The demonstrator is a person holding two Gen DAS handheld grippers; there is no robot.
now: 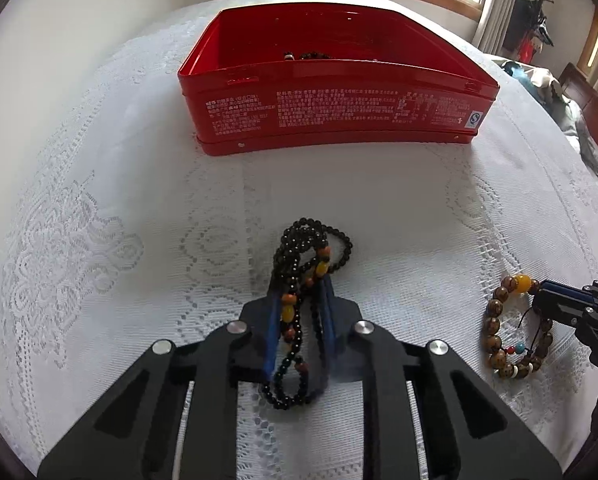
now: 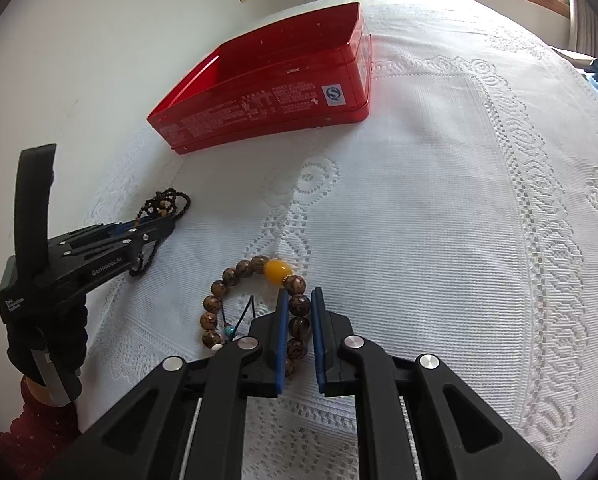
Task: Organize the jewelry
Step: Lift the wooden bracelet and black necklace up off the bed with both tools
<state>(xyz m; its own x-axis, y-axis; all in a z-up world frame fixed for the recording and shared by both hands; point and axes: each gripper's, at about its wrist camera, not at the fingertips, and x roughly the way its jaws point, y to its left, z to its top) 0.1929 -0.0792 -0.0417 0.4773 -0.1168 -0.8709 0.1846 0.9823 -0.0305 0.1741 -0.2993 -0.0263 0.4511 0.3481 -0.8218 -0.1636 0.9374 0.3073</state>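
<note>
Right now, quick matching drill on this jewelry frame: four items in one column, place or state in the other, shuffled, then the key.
Items
1. black bead necklace
2. brown bead bracelet
3. red tin
4. lace tablecloth

States
A. open, no lid on it, dark beads lying inside
B. between the left gripper fingers
C. white, spread under everything
D. one side of the loop between the right gripper fingers, the rest lying on the cloth

Pairs: 1-B, 2-D, 3-A, 4-C
</note>
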